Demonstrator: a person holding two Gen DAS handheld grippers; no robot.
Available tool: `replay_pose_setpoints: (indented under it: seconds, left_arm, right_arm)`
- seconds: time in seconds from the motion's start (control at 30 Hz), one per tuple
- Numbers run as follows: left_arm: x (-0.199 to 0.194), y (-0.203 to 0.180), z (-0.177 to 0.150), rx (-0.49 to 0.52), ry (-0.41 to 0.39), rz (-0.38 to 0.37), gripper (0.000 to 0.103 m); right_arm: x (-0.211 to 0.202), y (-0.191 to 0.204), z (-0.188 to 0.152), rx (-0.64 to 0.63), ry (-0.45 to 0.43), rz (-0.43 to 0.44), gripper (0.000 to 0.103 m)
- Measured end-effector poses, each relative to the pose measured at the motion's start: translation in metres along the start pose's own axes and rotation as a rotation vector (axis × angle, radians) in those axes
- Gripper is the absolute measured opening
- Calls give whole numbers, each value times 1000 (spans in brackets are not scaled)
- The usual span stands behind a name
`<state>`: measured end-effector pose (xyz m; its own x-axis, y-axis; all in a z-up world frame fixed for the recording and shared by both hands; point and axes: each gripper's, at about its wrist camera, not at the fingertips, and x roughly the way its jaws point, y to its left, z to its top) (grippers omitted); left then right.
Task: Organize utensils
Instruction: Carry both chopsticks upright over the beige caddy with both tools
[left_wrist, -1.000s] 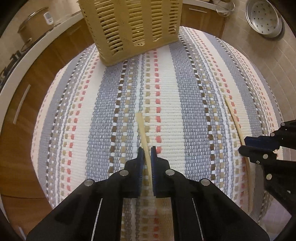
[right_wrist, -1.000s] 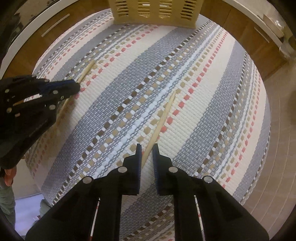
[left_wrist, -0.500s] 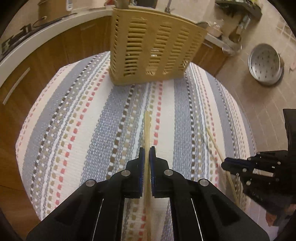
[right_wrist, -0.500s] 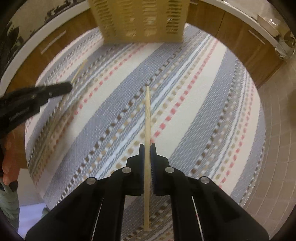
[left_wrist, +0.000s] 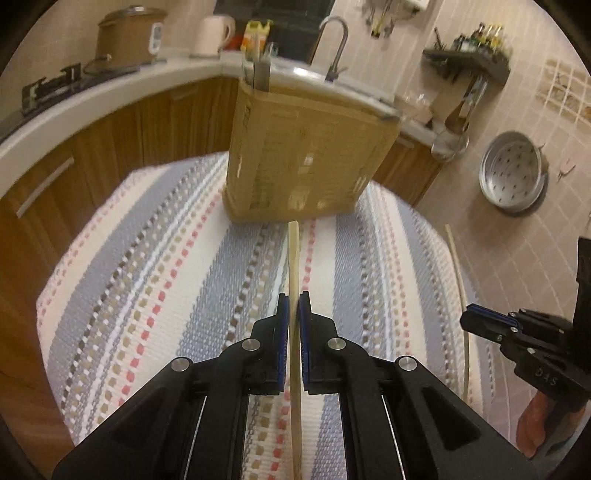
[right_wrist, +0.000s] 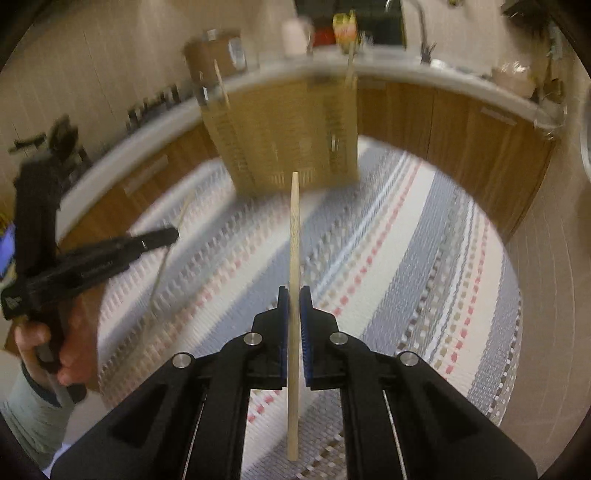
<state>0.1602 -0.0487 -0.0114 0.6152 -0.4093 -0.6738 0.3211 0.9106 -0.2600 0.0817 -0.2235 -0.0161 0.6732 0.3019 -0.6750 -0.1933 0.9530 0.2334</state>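
With each gripper's fingers pinching one chopstick, left gripper (left_wrist: 294, 308) on the left chopstick (left_wrist: 293, 258) and right gripper (right_wrist: 294, 302) on the right chopstick (right_wrist: 294, 229), raise both tips, now ahead of the fingers, above the blurred, probably slotted utensil basket (left_wrist: 306, 162) standing farther ahead on the striped mat (left_wrist: 166, 266) before lowering them in.

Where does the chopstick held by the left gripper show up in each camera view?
Left wrist: left chopstick runs up the centre, clamped in the left gripper.
Right wrist: the same chopstick is at left, blurred, slanting behind the left gripper.
Shared landmark: the beige utensil basket on the striped mat.
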Motion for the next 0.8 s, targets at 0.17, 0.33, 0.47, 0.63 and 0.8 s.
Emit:
replay_pose_setpoints:
  seconds: [0.17,0.33,0.47,0.63,0.8]
  left_arm:
    - [-49,-6,15,-4,-231,-71,3]
    - [-88,-17,45,33,-439,-100,3]
    - [-105,-26,68,51,-556,-103,3]
    - [-108,-38,90,79,-630,-83,3]
    - [-95,-43,106,100,-661,-68,3]
  right_arm:
    - [-51,19,8,-60,-266,-35,5]
    - [-77,20,36,-55,-428,-57,5]
    - [-69,10,62,-39,-458,-42,5]
    - [-57,6,86,-40,-469,-34,5]
    - [-44,6,109,-53,-509,-31,5]
